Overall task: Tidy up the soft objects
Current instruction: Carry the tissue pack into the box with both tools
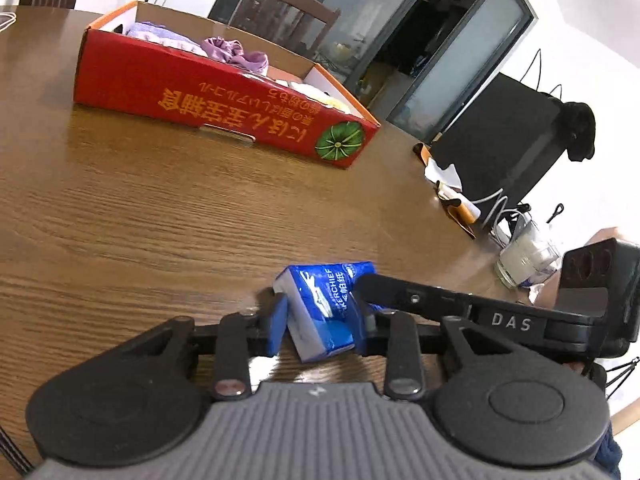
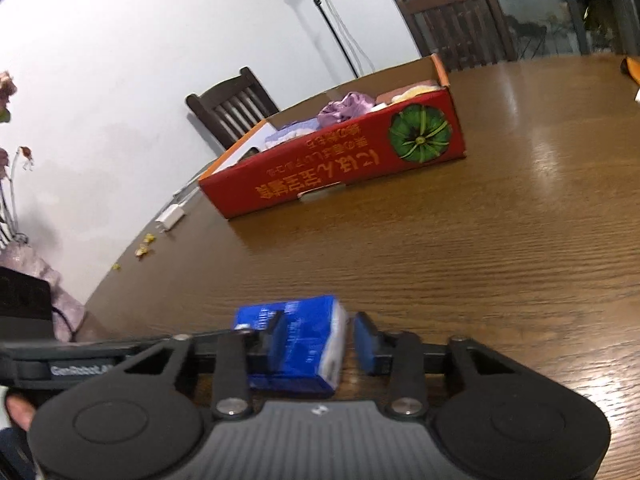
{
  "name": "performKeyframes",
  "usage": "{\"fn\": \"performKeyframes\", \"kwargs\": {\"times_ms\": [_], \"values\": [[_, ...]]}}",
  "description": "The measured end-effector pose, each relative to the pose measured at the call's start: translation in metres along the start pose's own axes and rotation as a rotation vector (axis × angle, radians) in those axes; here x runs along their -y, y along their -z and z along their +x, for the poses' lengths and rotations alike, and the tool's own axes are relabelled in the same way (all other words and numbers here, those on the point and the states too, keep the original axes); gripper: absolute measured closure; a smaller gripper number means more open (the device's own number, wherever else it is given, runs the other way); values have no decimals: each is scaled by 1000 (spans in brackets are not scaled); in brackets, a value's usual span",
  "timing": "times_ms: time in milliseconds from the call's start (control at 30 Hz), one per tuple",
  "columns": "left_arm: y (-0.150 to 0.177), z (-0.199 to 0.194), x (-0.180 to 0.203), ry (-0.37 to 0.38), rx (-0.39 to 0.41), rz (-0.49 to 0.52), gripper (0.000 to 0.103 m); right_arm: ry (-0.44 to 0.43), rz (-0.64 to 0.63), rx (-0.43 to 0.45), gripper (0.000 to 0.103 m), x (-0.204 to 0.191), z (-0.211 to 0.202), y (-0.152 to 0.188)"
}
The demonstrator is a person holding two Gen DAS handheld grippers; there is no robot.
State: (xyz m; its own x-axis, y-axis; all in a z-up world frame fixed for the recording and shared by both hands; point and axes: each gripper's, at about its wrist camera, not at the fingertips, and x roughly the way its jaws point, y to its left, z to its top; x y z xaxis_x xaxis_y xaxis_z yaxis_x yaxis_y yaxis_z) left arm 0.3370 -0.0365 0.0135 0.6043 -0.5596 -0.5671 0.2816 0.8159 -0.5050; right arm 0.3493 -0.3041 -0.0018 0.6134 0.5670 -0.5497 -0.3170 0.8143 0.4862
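Observation:
A blue tissue pack point(image 1: 326, 310) sits between the blue pads of my left gripper point(image 1: 320, 326), tilted, above the brown table; the pads press its sides. The same pack point(image 2: 298, 342) lies between the pads of my right gripper point(image 2: 320, 344), with a gap to the right pad point(image 2: 366, 342), so that gripper is open around it. The other gripper's black finger shows in each view, touching the pack. A red cardboard box point(image 1: 224, 96) holding purple and pale cloths point(image 1: 236, 52) stands further off on the table; it also shows in the right wrist view point(image 2: 332, 160).
The round wooden table point(image 1: 160, 208) carries a white charger point(image 2: 170, 216) and small yellow scraps near its left edge. A glass jar point(image 1: 524, 258), orange-white items point(image 1: 452, 196) and a black case stand at the right. Wooden chairs point(image 2: 228, 108) are behind the table.

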Motion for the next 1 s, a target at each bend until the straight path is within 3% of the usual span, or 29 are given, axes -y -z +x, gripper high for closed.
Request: {"fn": "performKeyframes", "kwargs": {"times_ms": [167,367,500,667,833,1000], "values": [[-27,-9,-1,30,68,11,72,14,-24,51,82,-12,-6,-17],[-119,-18,-3,1,254,143,72,10,-161,195,82,-48,5,-99],[-170,5,-25,-46,276,170,72,31,-175,237,82,-58,47,-151],[-195,52,-70,-113,178,133,73,53,-140,145,82,-46,119,-182],[-182,73,-74,-237,82,222,71,89,-113,-13,81,-32,168,-177],[-178,72,-74,-213,67,229,68,31,-86,-112,82,-19,173,-184]]}}
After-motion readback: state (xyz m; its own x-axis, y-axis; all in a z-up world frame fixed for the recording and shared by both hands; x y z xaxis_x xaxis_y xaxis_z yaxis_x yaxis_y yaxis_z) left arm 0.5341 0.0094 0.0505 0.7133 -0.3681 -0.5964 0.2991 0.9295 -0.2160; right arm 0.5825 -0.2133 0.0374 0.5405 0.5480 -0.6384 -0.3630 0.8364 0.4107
